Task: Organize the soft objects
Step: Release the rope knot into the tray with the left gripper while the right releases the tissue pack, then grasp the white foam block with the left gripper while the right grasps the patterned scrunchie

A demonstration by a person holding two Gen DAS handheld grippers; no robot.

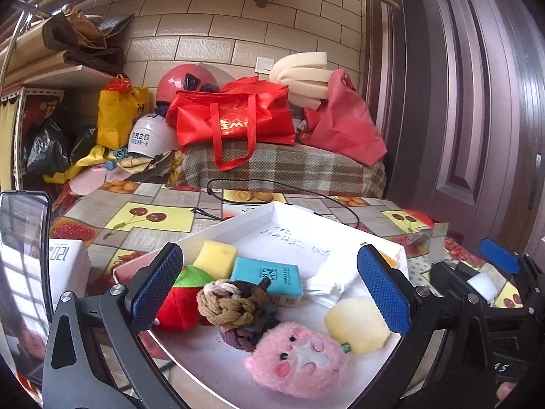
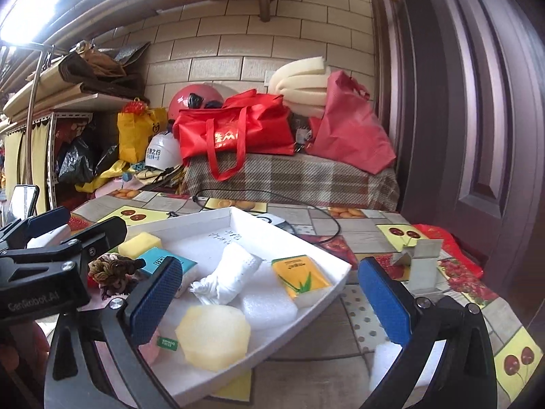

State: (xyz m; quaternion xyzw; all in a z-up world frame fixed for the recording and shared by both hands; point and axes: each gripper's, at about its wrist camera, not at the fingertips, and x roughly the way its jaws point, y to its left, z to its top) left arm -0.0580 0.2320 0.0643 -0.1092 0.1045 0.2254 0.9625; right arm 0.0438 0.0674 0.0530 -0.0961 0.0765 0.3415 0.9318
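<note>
White tray (image 1: 340, 228) on the fruit-print tablecloth (image 1: 143, 218), seen from both wrist cameras; it fills the lower centre of each frame and holds the soft objects – a pink plush toy (image 1: 299, 358) at the bottom centre of the left view, a knotted brown rope bundle (image 1: 231, 306) above it, a red-and-green plush fruit (image 1: 180, 300) to the left, a blue sponge block (image 1: 265, 277), a yellow sponge (image 1: 214, 255) and a pale yellow foam piece (image 1: 357, 327) at lower right. The right view adds a twisted white cloth (image 2: 231, 276) at mid-frame and a yellow-green packet (image 2: 301, 277) near the tray's right rim. The left gripper (image 1: 269, 289) is released, jaws spread wide on either side of the pile and grasping nothing; the right gripper (image 2: 269, 303) is likewise released and empty, framing the foam piece and the tray edge. Judged step – selection of an item, no grasp yet made. The next move calls for lowering one gripper over a single object and clenching gently, since neighbours touch and may drag along
</note>
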